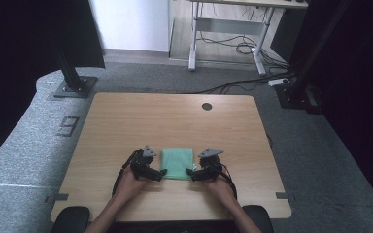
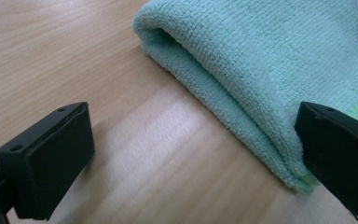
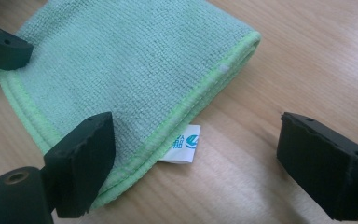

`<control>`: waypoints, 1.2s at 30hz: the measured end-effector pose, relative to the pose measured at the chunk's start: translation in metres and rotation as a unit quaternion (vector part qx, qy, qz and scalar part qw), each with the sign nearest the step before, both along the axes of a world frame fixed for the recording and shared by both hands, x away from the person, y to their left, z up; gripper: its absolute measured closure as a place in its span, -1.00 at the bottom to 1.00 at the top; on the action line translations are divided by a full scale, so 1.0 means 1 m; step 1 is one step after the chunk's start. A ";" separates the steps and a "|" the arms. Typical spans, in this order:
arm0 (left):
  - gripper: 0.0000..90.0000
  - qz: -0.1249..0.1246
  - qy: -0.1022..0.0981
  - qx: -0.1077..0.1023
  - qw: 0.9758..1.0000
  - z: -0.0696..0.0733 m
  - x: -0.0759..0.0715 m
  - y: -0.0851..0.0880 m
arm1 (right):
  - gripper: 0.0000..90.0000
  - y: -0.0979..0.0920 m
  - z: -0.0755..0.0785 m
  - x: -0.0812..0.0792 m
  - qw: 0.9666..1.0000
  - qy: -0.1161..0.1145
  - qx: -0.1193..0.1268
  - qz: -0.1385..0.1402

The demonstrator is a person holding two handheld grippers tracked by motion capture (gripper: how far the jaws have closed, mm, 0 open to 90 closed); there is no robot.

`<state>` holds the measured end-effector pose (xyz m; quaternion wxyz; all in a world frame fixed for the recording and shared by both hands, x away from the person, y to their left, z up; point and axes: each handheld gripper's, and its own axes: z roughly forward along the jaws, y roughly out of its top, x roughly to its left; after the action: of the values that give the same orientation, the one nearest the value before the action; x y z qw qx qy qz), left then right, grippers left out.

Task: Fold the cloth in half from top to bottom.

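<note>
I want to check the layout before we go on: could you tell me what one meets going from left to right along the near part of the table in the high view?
Left hand → left gripper → folded green cloth → right gripper → right hand.
</note>
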<state>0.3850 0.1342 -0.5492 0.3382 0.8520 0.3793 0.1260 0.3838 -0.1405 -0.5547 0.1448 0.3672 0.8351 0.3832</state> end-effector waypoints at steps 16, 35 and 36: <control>-1.00 0.006 0.001 -0.001 1.000 0.000 0.027 -0.003 | -0.88 -0.002 0.000 0.025 1.000 0.007 -0.005 -0.018; -1.00 0.023 0.001 0.000 1.000 0.000 0.062 -0.003 | -0.88 -0.001 0.000 0.061 1.000 0.006 -0.005 -0.029; -1.00 0.025 0.002 -0.001 1.000 0.000 0.065 -0.003 | -0.88 -0.001 0.000 0.063 1.000 0.007 -0.005 -0.029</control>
<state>0.4496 0.1314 -0.5489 0.3356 0.8421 0.4009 0.1323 0.4466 -0.1410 -0.5547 0.1521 0.3932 0.8268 0.3723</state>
